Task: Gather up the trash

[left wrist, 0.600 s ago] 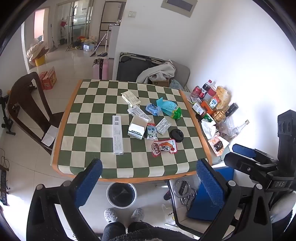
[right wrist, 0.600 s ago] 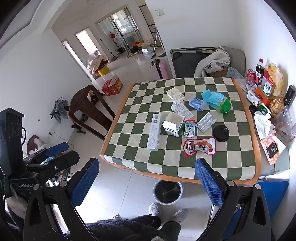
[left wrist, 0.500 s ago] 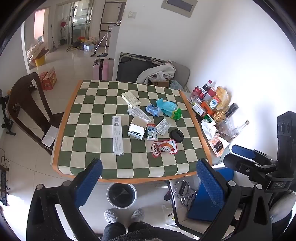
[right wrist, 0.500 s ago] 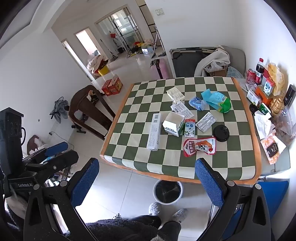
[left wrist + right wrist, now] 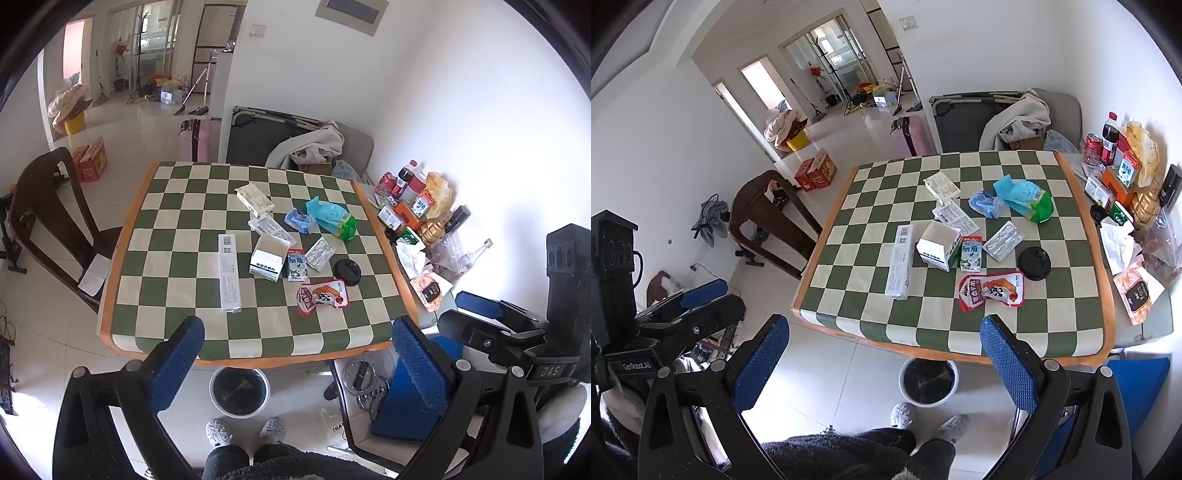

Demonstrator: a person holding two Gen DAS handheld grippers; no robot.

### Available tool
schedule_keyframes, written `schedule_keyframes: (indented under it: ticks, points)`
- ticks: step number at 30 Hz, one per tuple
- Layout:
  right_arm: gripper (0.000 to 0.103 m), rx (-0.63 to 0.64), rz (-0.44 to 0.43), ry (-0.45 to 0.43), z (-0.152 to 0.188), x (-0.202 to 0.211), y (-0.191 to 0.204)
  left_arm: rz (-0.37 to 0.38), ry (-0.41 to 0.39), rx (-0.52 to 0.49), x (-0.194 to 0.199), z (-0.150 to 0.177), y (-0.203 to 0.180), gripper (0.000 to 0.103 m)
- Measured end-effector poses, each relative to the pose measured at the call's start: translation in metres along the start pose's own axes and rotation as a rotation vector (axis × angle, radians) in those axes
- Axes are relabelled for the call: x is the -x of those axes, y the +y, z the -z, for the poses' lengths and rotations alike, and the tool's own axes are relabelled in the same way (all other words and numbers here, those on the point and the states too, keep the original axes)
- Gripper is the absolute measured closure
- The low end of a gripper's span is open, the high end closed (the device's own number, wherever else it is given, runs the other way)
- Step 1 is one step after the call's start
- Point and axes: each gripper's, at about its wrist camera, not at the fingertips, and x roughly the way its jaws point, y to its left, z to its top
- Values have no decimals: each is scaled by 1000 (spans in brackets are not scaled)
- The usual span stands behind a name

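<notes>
Both tongs hang high above the near edge of the tabletop [image 5: 118, 254], each pair spread wide and holding nothing: the left tongs [image 5: 295, 356] frame the checkered cloth from the person's left side, the right tongs [image 5: 884, 354] from the right. Judging by that height, neither has chosen a piece yet; they seem held back to take in the whole spread first.

All the trash lies loose in the middle of the tabletop, well apart from the tongs. Nearest the edge is a red snack pouch [image 5: 322, 296], with a black lid [image 5: 346, 270] just beyond it. A long white box [image 5: 229, 272] lies lengthwise toward the left. An opened white carton [image 5: 269, 257] stands beside a small milk carton [image 5: 296, 265], and a blister pack [image 5: 320, 254] lies just right of them. Farther back sit a flat white packet [image 5: 271, 229], another white box [image 5: 254, 198], a crumpled blue wrapper [image 5: 299, 220] and a green and blue bag [image 5: 332, 218].

A round bin [image 5: 239, 390] stands on the floor below the near edge, by the person's slippers, likely put there so pieces can be dropped straight down. It has a dark liner and I see no trash in it. The white carton's flap is open; its inside looks empty from here.
</notes>
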Motion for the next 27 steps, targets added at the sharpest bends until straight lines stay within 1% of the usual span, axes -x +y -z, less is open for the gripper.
schedule_keyframes:
  ticks: [19, 27]
  points:
    - [0, -2, -3, 0, 1, -2, 0, 5, -1, -5, -1, 1, -3, 0]
    - [0, -5, -5, 1, 1, -1, 0, 5, 1, -9, -6, 2, -13, 0]
